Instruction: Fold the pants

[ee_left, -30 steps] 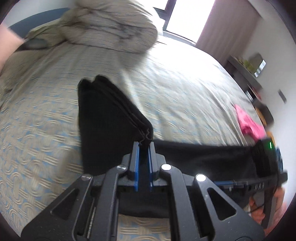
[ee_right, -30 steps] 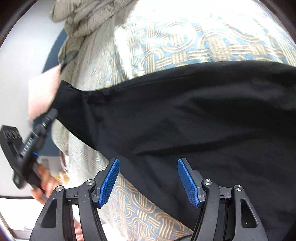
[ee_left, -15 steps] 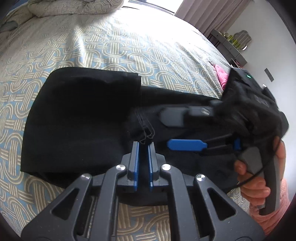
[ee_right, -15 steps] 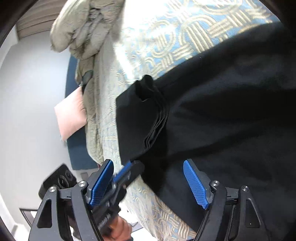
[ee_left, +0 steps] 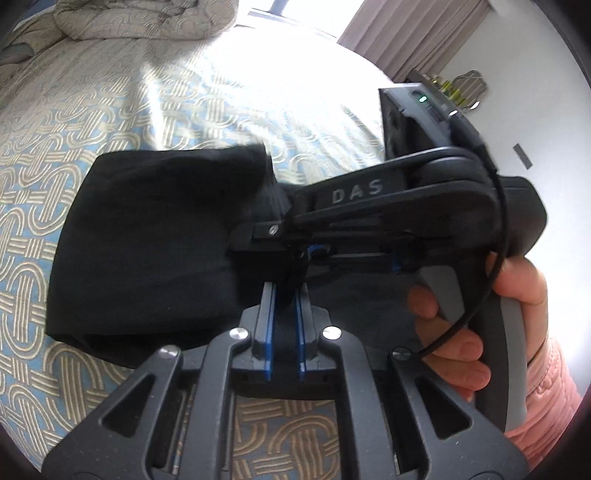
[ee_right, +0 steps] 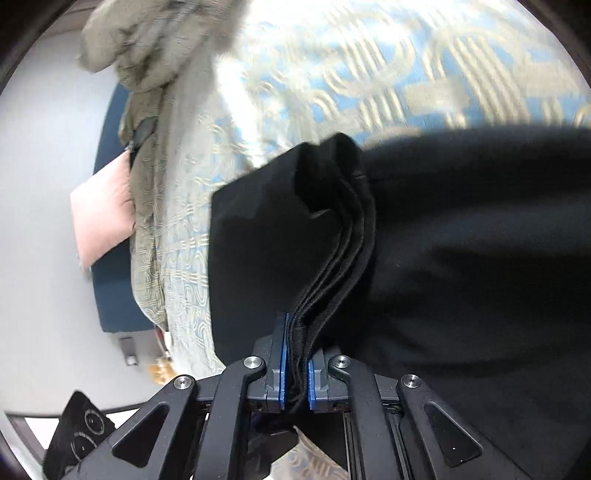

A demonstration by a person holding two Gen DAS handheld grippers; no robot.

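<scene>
Mid-fold on the bedspread (ee_left: 110,122): black pants (ee_left: 147,236) lie on it, one end doubled over toward the far left.

Left gripper (ee_left: 284,295) is clenched on a bunch of the black cloth, near centre. Right gripper (ee_right: 295,354) has just been closing and now pinches the stacked edge of the fold, several layers between the pads.

So both ends of that folded edge look gripped. My read of the next move: lift the edge with both grippers together and carry it across the rest of the pants, keeping the layers lined up. Risk is one layer slipping out of the stack.

View differences:
- Left wrist: shows the person's hand (ee_left: 461,325) on the right gripper's handle, pink sleeve (ee_left: 550,391), duvet (ee_left: 147,18) at the far end.
- Right wrist: shows the layer stack in the pads, plus a pink pillow (ee_right: 103,218) at left. Left gripper's fingertips are not visible there.
</scene>
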